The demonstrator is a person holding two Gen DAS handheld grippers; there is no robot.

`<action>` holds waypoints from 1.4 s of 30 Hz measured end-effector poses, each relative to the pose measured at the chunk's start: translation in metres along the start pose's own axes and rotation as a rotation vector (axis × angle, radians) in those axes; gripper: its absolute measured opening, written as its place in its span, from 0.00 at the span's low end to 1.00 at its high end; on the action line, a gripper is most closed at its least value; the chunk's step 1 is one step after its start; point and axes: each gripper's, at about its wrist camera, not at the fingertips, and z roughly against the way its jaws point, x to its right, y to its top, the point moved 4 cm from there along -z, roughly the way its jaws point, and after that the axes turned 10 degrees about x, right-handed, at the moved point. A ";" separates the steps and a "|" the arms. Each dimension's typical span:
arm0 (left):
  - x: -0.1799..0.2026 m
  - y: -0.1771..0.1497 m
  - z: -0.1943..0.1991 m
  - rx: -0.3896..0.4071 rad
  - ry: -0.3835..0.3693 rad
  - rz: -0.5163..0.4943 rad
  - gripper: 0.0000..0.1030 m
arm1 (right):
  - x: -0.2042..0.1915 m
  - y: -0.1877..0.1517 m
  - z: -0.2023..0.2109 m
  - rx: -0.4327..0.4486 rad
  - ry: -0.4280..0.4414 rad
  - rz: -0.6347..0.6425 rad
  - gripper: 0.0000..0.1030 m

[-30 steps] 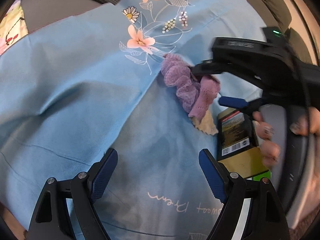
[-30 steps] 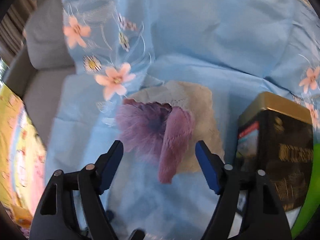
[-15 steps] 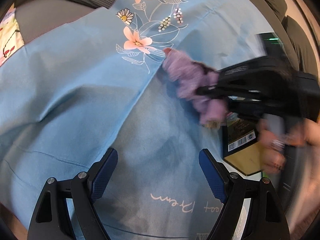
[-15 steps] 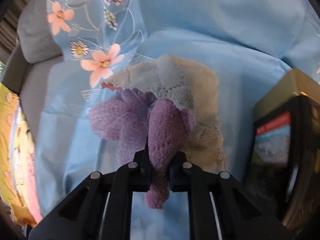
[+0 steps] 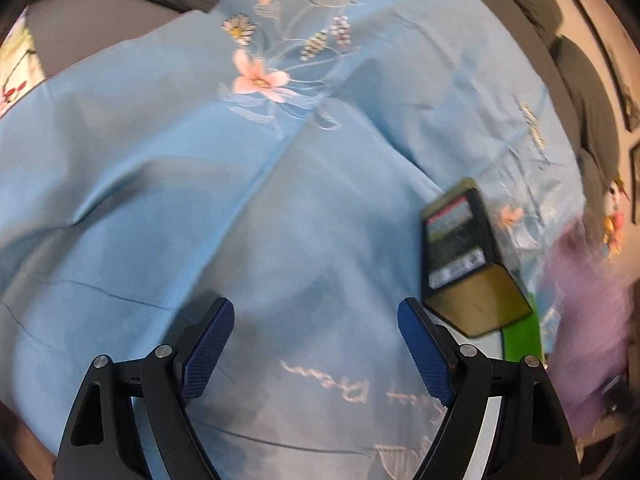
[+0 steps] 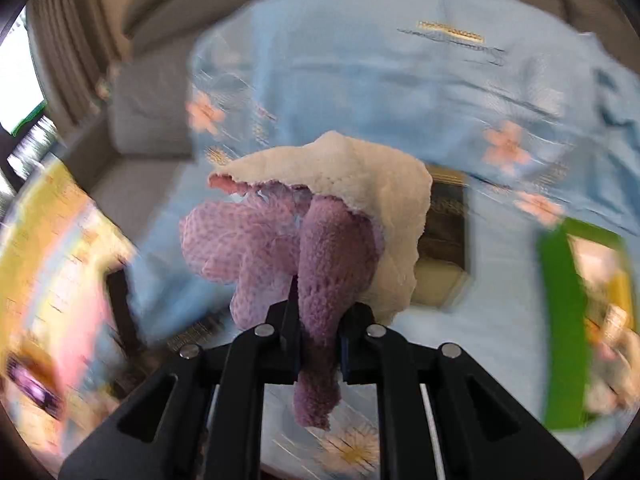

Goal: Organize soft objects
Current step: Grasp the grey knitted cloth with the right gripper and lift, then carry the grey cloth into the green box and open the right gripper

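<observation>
My right gripper (image 6: 320, 320) grips the purple knitted cloth (image 6: 324, 264) by a hanging fold. The cloth is pinched between its pads while the jaws are opening slightly. A cream knitted piece (image 6: 360, 176) drapes over the purple bundle, and all of it hangs above the blue flowered sheet (image 6: 360, 80). In the left wrist view the bundle is a purple blur (image 5: 588, 320) at the far right edge. My left gripper (image 5: 316, 348) is open over the sheet (image 5: 200, 160), with nothing between its fingers.
A black and gold box (image 5: 460, 248) lies on the sheet right of my left gripper, with a green item (image 5: 520, 340) beside it. The same box (image 6: 444, 240) shows behind the bundle. A grey cushion (image 6: 148, 108) and yellow patterned fabric (image 6: 52, 240) lie to the left.
My right gripper shut on the purple cloth, lifted the bundle off the sheet and carried it fast to the right. The left gripper stayed in place, open.
</observation>
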 end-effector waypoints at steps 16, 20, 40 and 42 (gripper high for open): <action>0.092 -0.033 0.021 -0.128 -0.156 -0.244 0.81 | 0.066 -0.071 -0.011 -0.077 0.028 -0.339 0.76; 0.121 -0.057 0.011 -0.217 -0.192 -0.332 0.81 | 0.104 -0.086 -0.009 -0.073 0.092 -0.601 0.78; 0.182 -0.087 -0.015 -0.216 -0.207 -0.520 0.18 | 0.097 -0.061 -0.063 -0.042 0.306 -0.697 0.07; 0.191 -0.081 -0.007 -0.202 -0.240 -0.513 0.17 | 0.102 -0.054 -0.053 -0.004 0.332 -0.706 0.07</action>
